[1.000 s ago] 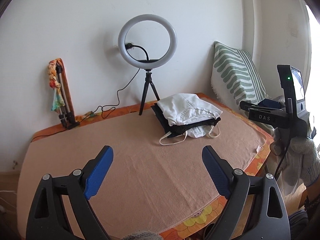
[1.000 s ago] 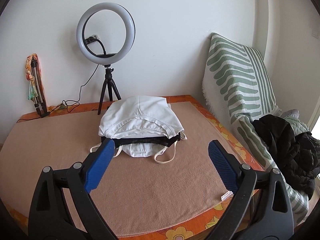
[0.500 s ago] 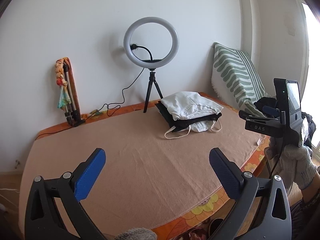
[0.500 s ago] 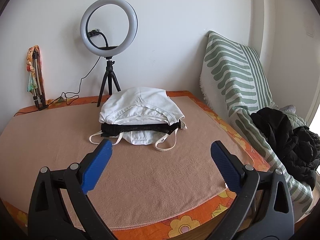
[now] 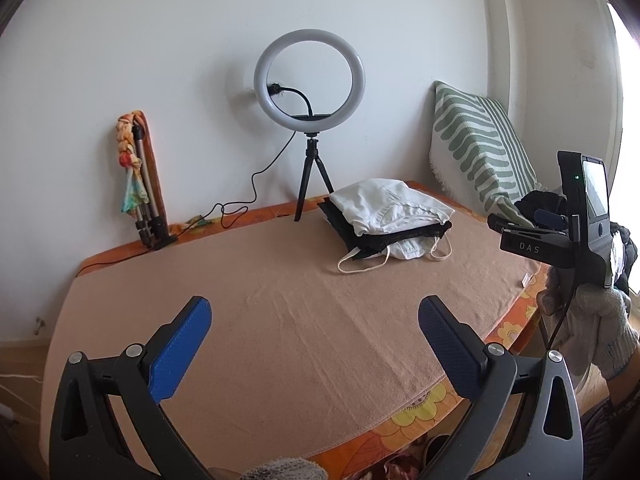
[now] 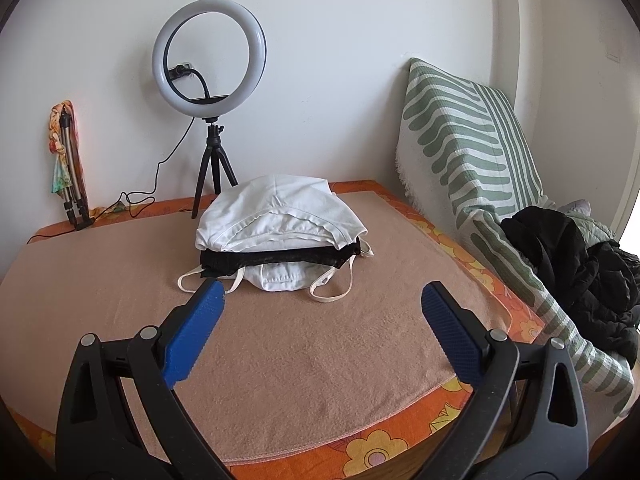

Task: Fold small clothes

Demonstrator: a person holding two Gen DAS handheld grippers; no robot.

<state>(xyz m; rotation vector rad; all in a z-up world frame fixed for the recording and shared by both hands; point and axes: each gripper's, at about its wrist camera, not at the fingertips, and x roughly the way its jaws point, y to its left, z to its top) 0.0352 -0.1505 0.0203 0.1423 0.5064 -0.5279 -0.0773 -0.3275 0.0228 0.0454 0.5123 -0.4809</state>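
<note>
Hovering over towel (image 5: 280, 320): left gripper (image 5: 316, 332) and right gripper (image 6: 320, 312), jaws spread, nothing held. Folded stack (image 6: 280, 220) at far side. Judged between garments; dark pile (image 6: 580, 264) beside table likely reached next.

A wide stretch of bare blanket (image 5: 304, 320) is seen between the near edge and the clothes stack (image 6: 280, 228), so a straight approach from the front is left unobstructed. Behind the stack, passage is blocked by the ring light (image 6: 208, 52) on its tripod, with its cable (image 5: 244, 196) trailed leftward along the wall. The far left corner is occupied by a folded stand (image 5: 140, 184). The right side is hemmed in by a striped cushion (image 6: 460, 136) and dark clothes (image 6: 580, 264).
</note>
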